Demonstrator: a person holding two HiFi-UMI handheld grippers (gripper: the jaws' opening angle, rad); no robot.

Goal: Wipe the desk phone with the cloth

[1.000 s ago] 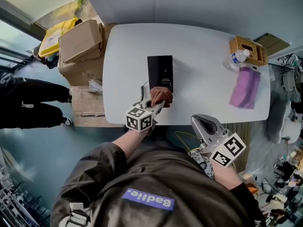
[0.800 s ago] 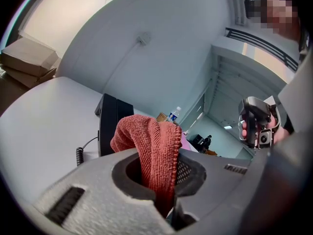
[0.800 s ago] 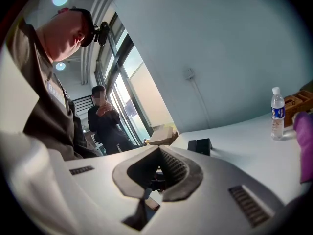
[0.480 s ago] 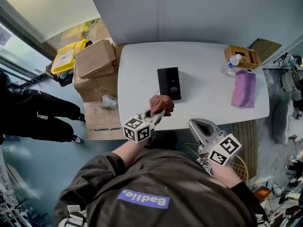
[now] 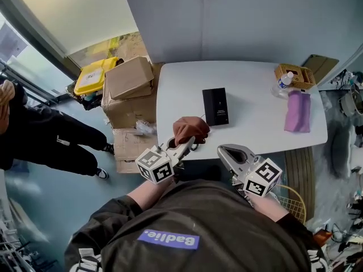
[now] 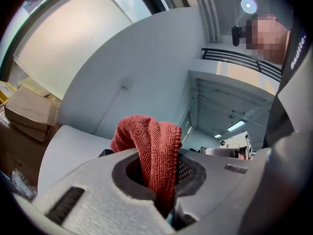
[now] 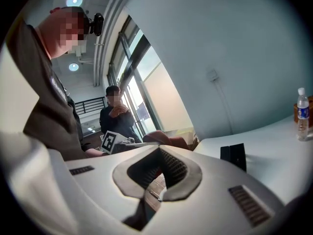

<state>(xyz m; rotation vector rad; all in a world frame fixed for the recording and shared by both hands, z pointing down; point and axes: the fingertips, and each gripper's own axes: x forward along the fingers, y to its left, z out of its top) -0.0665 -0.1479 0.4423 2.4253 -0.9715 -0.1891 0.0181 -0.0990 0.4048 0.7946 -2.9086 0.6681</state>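
Grey wall and a white table (image 5: 255, 86) filled the head view, with the phone (image 5: 216, 106) lying flat near the table's middle, nothing bracing it. The left gripper (image 5: 190, 141) had its jaws pinched together on a narrow fold of the cloth (image 5: 189, 129). The rest of the cloth bunched up and flopped over the top of the jaws. The cloth sat over the table's near edge, just beside the phone's near-left corner, and seemed clear of the phone. The left gripper view pointed up at wall and ceiling, so the bundle looked lifted rather than pressed down. The right gripper (image 5: 228, 153) was off the table's near edge with its jaws closed on nothing.

The main risk was probably the phone sliding. It looked like a light slab on a smooth top, so a one-sided wipe could push it toward the far edge or spin it, since the right gripper was not steadying it. The grip was a second worry: with so little cloth between the jaws, drag across the phone could pull the fold free and leave the cloth behind. A loose bundle might also let a hard jaw tip scrape the phone's face instead of the fabric. A bottle (image 5: 283, 82) and basket (image 5: 294, 75) stood well apart at the far right corner and seemed safe from any sweep.
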